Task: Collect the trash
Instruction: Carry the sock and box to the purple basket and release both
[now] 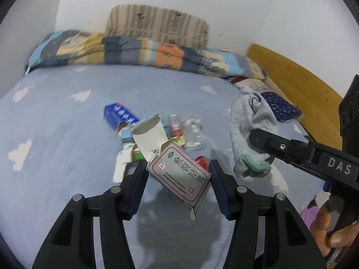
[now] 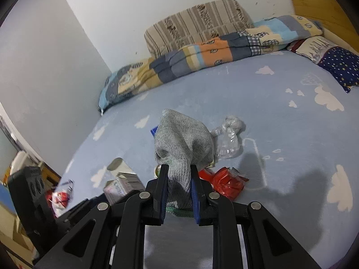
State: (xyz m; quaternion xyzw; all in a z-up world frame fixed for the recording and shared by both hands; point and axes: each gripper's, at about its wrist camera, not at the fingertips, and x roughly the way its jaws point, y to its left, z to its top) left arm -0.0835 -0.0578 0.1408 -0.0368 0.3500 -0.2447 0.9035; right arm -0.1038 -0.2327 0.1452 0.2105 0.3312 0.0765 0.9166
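The left gripper (image 1: 178, 174) has its blue-padded jaws clamped on a grey-and-white cardboard medicine carton (image 1: 179, 176) with red-bordered label and Chinese print; the carton sits tilted between the pads, its torn flap open at the upper end, lifted clear of the light blue bedsheet with white cloud pattern (image 1: 56, 123). The right gripper (image 2: 179, 179) is closed on a grey knitted sock with a green-trimmed cuff (image 2: 182, 143); the cuff lies between the pads and the rest of the sock bunches up above the fingertips. In the left wrist view that sock (image 1: 251, 130) hangs from the right tool, held above the sheet to the right of the litter. A person's hand (image 1: 329, 231) grips the right tool's handle at the lower right edge. On the sheet remain a blue printed carton (image 1: 120, 115), a white paper cup with a torn side (image 1: 149, 135), a crumpled clear plastic wrapper (image 2: 227, 137) and a crumpled red wrapper (image 2: 226, 182), all grouped near the centre of the bed. A folded patchwork blanket in blue, orange and cream (image 2: 202, 56) lies along the wall, with a striped beige cushion (image 2: 197, 20) behind it. A navy pillow with small dots (image 2: 341, 67) rests beside the wooden headboard (image 1: 296, 89).
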